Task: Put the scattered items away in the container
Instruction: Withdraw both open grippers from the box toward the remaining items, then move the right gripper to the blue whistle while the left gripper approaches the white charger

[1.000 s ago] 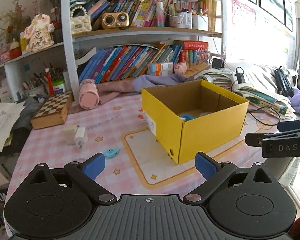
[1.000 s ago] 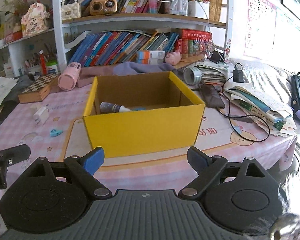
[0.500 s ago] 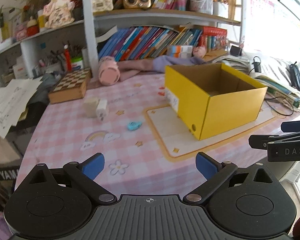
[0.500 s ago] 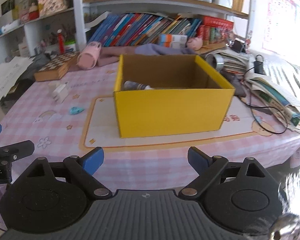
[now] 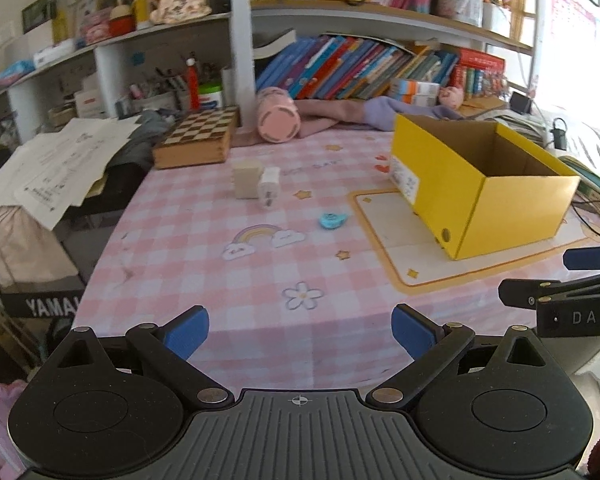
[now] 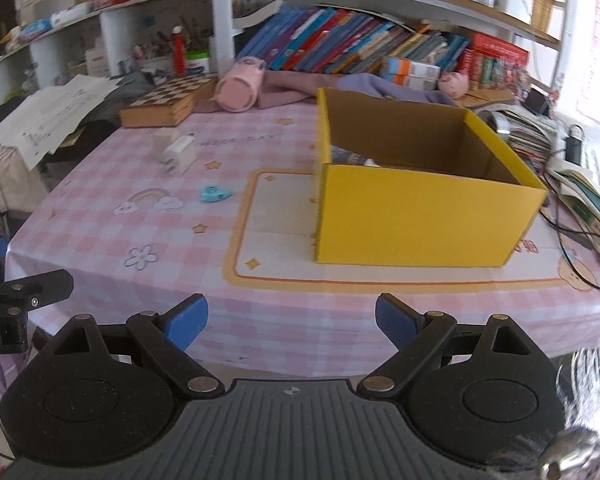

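Yellow box (image 5: 476, 196): it sits on the pink checked tablecloth (image 5: 228, 280), open at the top, on a pale mat with an orange edge (image 6: 276, 240).
Blue tape thing (image 5: 332, 220): it lies flat on the cloth, to the left of the yellow box and apart from it.
White plug (image 5: 269, 185): it lies farther back and left of the yellow box, touching a small cream block (image 5: 246, 180).
Left gripper (image 5: 300, 330): its blue fingers are spread wide with nothing between them. It is low at the near table edge, well apart from the blue tape thing and left of the yellow box.
Right gripper (image 6: 292, 320): its fingers are also spread wide and hold nothing. The yellow box is ahead of it and a bit to the right.
Hard to see: something lies inside the yellow box, but the wall hides most of it.
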Demonstrator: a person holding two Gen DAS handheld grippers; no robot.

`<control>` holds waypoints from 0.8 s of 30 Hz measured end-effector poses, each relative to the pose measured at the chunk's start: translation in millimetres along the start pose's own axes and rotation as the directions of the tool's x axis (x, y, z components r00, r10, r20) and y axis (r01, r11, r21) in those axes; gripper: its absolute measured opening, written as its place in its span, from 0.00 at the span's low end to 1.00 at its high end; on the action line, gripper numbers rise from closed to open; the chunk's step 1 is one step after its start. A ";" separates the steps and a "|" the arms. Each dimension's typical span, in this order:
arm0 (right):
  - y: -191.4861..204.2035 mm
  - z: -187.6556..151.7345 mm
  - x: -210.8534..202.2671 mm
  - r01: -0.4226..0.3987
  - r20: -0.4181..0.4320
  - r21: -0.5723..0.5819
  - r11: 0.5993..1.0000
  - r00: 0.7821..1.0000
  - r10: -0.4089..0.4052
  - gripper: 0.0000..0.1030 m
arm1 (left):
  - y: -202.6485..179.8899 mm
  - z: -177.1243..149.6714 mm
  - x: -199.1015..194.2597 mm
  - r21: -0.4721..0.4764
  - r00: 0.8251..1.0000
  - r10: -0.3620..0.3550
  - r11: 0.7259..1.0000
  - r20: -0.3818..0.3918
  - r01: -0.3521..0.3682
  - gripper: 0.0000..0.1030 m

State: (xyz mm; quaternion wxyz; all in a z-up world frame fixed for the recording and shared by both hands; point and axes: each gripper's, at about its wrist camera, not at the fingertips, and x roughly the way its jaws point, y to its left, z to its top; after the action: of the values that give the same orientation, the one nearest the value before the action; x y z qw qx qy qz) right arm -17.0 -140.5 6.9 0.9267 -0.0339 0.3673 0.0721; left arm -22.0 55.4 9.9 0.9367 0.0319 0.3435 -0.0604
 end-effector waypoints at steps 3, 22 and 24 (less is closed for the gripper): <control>8.2 2.4 2.4 -0.020 0.000 -0.025 0.999 1.000 0.020 0.88 | 6.1 -1.4 -2.8 -0.015 1.000 0.020 1.000 0.003 -0.020 0.96; 38.0 23.1 24.9 -0.122 0.008 -0.101 0.987 0.992 0.124 0.88 | 32.9 0.0 -6.0 -0.068 0.992 0.125 0.990 0.010 -0.124 0.96; 39.4 25.5 29.0 -0.129 0.006 -0.107 0.986 0.991 0.130 0.88 | 34.1 1.9 -3.7 -0.071 0.992 0.127 0.989 0.013 -0.126 0.97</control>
State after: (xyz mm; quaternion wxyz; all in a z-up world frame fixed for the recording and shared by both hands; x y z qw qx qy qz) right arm 14.8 -95.5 5.2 0.9192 -0.0587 0.3586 0.1518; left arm -18.9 89.2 14.4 0.9421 0.0200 0.3346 0.0110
